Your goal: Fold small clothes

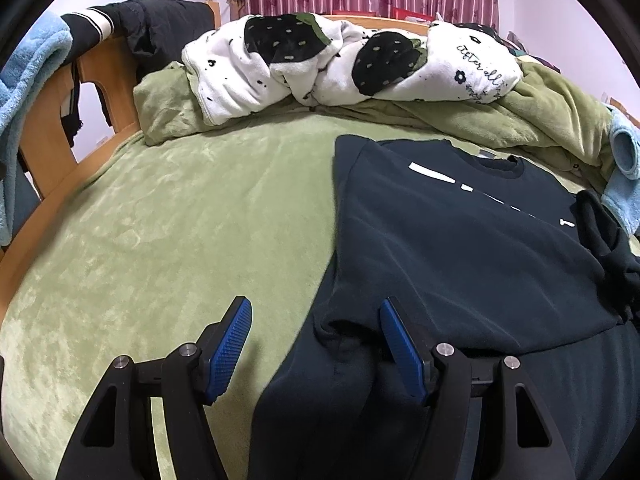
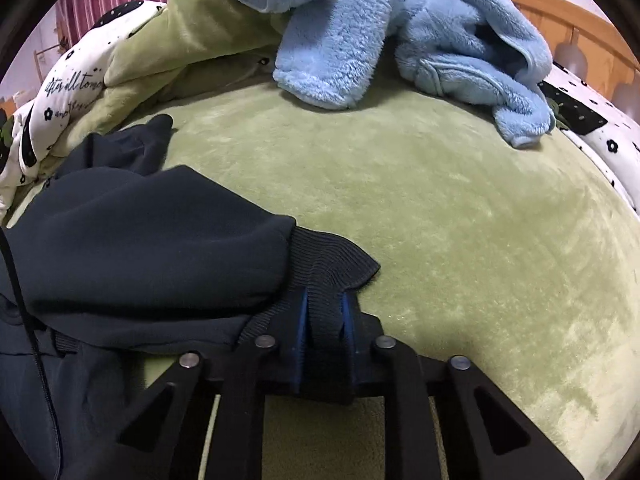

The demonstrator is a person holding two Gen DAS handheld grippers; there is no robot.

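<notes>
A dark navy sweatshirt (image 1: 460,240) with white print lies on the green bed cover (image 1: 180,220), its left sleeve folded across the body. My left gripper (image 1: 316,312) is open, its blue pads on either side of the sweatshirt's lower left edge, with nothing held. In the right wrist view my right gripper (image 2: 325,300) is shut on the ribbed cuff (image 2: 332,264) of the sweatshirt's sleeve (image 2: 152,248), holding it just above the cover (image 2: 460,220).
A white blanket with black strawberries (image 1: 320,64) and a bunched green quilt (image 1: 540,116) lie at the far side. A light blue fleece garment (image 2: 400,36) lies ahead of the right gripper. A wooden bed frame (image 1: 52,144) runs along the left.
</notes>
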